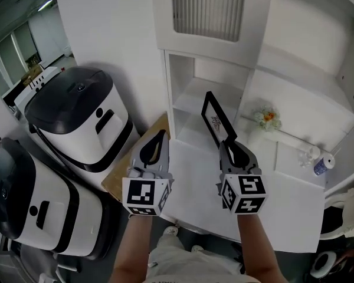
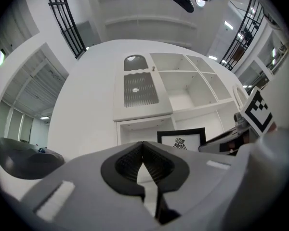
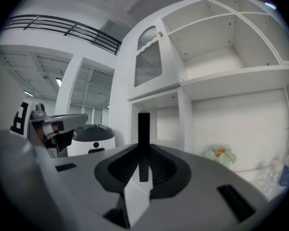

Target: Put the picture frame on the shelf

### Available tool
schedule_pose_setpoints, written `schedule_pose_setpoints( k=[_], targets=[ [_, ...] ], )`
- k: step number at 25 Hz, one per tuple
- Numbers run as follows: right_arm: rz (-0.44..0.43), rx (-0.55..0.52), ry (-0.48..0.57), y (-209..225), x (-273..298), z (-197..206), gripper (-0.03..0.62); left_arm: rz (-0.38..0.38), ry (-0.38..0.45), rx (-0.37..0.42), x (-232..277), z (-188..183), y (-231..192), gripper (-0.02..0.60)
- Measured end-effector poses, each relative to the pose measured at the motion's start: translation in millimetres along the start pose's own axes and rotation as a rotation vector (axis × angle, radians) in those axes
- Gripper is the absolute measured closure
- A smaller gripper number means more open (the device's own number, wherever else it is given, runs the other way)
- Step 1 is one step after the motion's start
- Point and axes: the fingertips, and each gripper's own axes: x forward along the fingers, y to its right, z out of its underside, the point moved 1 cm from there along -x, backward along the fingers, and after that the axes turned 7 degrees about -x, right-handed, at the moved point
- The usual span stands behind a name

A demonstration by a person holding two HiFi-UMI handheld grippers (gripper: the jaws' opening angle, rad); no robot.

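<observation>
The picture frame (image 1: pixel 216 121) is black-edged with a white print and a small dark emblem. My right gripper (image 1: pixel 226 144) is shut on its lower edge and holds it upright and edge-on in front of the white shelf unit (image 1: pixel 183 69). In the right gripper view the frame (image 3: pixel 143 129) stands as a thin black bar between the jaws of that gripper (image 3: pixel 143 154). My left gripper (image 1: pixel 160 134) hovers level to the left, shut with nothing in it. From the left gripper (image 2: pixel 143 146) I see the frame's face (image 2: pixel 181 139).
A white counter (image 1: pixel 194 187) runs below the shelf unit. On it at the right are a small flower bunch (image 1: pixel 266 117), a clear glass (image 1: pixel 307 155) and a blue-labelled bottle (image 1: pixel 322 165). Two white-and-black machines (image 1: pixel 76 117) stand left, beside a wooden board (image 1: pixel 125 175).
</observation>
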Motion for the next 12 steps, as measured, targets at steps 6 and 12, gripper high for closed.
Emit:
schedule_pose_setpoints(
  k=[6,12],
  targets=[
    [0.103,0.067,-0.021,11,34,1,0.523,0.075,-0.010,-0.020,38,10,-27,0.572],
    [0.178,0.210,-0.037,15,69,10,0.523,0.160,-0.013,-0.027,71,18,-49,0.572]
  ],
)
